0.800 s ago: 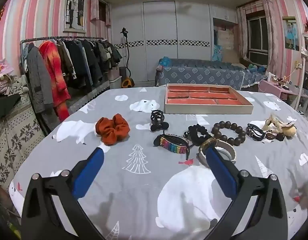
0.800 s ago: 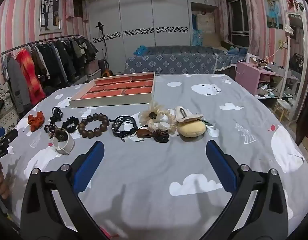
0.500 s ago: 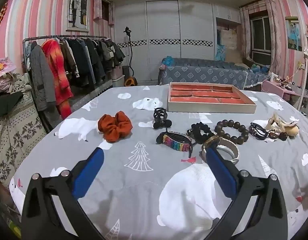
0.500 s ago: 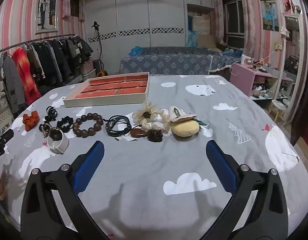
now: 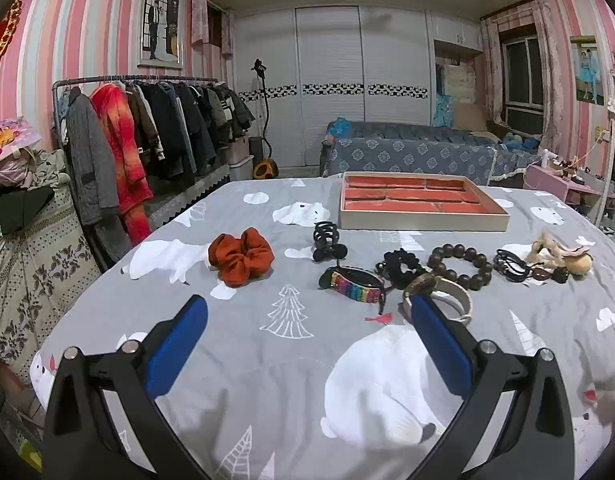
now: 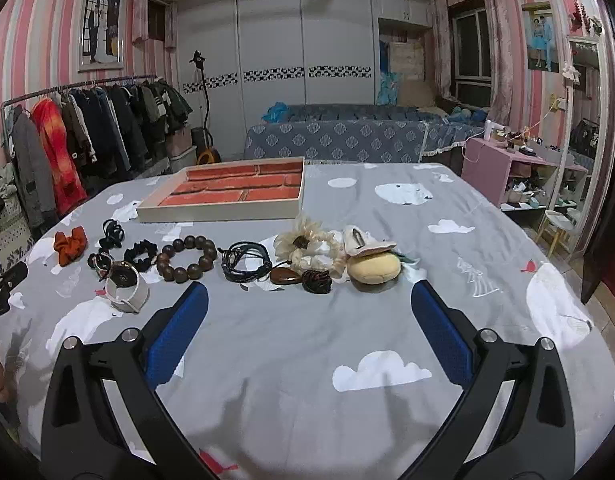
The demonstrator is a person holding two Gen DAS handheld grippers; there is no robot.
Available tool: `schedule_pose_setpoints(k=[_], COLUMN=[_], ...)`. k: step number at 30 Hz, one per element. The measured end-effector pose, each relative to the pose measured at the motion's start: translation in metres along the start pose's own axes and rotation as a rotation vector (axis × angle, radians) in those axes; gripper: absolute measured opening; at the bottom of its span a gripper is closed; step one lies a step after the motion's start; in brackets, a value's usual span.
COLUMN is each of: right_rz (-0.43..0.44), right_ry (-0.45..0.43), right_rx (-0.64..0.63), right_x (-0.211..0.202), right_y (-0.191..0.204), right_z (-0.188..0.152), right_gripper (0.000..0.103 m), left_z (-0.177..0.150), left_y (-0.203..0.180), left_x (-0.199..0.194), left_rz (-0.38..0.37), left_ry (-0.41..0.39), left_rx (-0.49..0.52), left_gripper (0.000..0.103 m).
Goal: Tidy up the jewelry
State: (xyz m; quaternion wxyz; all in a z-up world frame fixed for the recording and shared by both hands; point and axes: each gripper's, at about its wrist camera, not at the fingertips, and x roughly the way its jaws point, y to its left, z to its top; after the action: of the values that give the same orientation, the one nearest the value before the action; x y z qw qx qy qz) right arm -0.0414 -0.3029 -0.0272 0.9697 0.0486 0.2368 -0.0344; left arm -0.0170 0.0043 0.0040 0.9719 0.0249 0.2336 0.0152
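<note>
A red-lined tray with compartments stands at the far side of the grey cloth. In front of it lies a row of pieces: an orange scrunchie, a black claw clip, a rainbow band, a black scrunchie, a white watch, a wooden bead bracelet, black cords and a yellow plush clip. My left gripper hovers open before the rainbow band. Held open short of the cords is my right gripper. Neither holds anything.
A clothes rack with coats stands left of the table. A bed with a blue cover is behind it, a pink side table to the right. The other gripper's tip shows at the right wrist view's left edge.
Both views have shifted a little: the left gripper eased back and right, the right gripper drifted forward toward the row of pieces. Both stayed open and nothing on the cloth moved.
</note>
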Motion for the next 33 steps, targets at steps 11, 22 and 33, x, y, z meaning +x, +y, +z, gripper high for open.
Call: schedule_pose_setpoints(k=[11,22,33], right_rz=[-0.035,-0.031,-0.021], right_ry=[-0.085,-0.11,-0.102], right_rx=[-0.012,0.0,-0.007], right_x=[-0.075,-0.128,-0.117], right_y=[0.0,0.0,0.01], right_z=[-0.011,-0.041,-0.034], right_gripper=[0.099,0.099,0.099], left_z=[-0.009,-0.027,-0.016], left_y=[-0.007,-0.008,-0.004], left_x=[-0.066,-0.124,-0.104], left_rz=[-0.004,-0.042,-0.039], left_ry=[-0.04,-0.091,-0.058], left_rx=[0.003,-0.027,-0.043], left_gripper=[0.099,0.099,0.099])
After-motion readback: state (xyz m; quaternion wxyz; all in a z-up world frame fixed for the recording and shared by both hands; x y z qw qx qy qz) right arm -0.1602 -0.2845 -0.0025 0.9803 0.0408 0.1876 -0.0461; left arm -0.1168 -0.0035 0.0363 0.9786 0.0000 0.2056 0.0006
